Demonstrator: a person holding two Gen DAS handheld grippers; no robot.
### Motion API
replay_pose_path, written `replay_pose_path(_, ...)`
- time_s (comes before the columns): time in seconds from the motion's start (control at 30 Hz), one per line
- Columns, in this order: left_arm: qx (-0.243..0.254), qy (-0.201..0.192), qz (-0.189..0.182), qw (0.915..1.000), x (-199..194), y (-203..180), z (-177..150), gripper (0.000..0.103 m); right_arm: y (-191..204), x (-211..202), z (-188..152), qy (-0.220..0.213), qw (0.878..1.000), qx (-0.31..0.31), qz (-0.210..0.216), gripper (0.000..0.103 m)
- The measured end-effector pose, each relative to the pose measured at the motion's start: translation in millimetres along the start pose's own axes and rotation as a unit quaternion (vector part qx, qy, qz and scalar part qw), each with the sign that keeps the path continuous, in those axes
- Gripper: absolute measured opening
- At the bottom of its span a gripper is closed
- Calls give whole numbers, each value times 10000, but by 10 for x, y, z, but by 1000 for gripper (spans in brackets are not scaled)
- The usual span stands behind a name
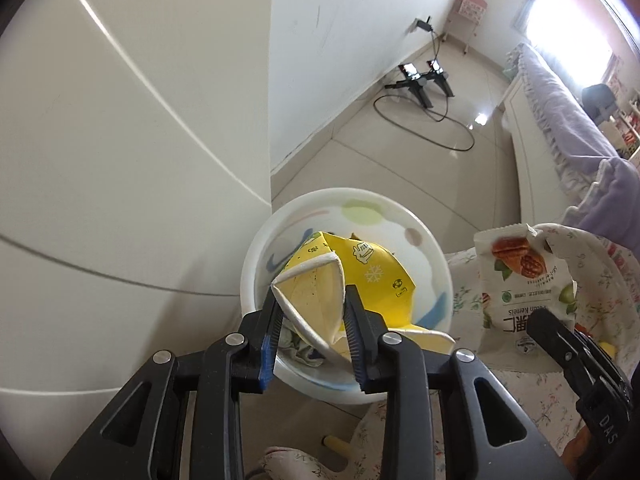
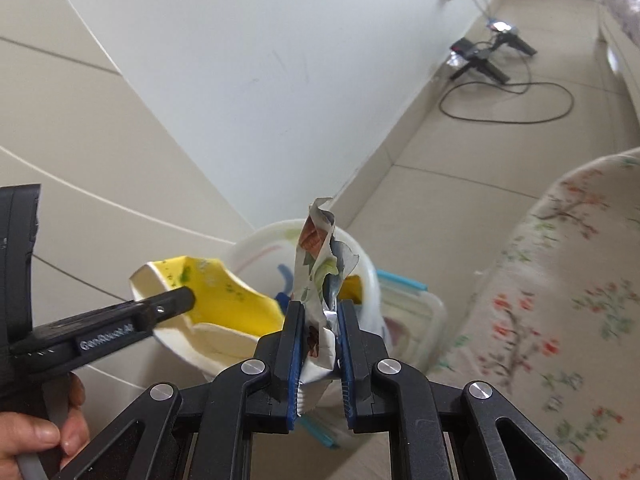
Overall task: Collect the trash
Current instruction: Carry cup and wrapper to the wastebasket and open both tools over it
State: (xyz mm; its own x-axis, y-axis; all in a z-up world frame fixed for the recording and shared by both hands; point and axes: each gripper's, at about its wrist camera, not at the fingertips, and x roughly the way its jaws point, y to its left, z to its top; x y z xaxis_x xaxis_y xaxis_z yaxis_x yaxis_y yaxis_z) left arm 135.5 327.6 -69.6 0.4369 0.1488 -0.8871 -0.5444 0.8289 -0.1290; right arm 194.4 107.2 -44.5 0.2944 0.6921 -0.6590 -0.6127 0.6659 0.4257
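A white trash bin with pastel patterns stands on the floor by the wall; it also shows in the right wrist view. My left gripper is shut on a crushed yellow paper carton and holds it over the bin's mouth. The carton and the left gripper also show in the right wrist view. My right gripper is shut on a crumpled white nut snack bag, just before the bin. The bag and the right gripper show at the right of the left wrist view.
A floral-cloth table lies to the right. White cabinet doors and a wall are at the left. A clear box with a blue lid sits beside the bin. Black stands with a cable lie on the floor; a bed is beyond.
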Motion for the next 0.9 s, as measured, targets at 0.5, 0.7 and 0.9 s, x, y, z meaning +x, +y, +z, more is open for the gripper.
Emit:
replay_pose_path(0.5, -443, 307, -101, 9985, 37, 281, -33, 49, 256, 745, 95, 523, 9975, -451, -129, 44)
replay_pose_path(0.7, -447, 262, -230, 9984, -82, 300, -53, 49, 126, 466, 3, 358, 9987, -340, -147, 48)
replay_pose_path(0.9, -331, 260, -463, 9980, -183, 167, -23, 49, -99, -47, -127, 176, 9994, 34, -282, 48)
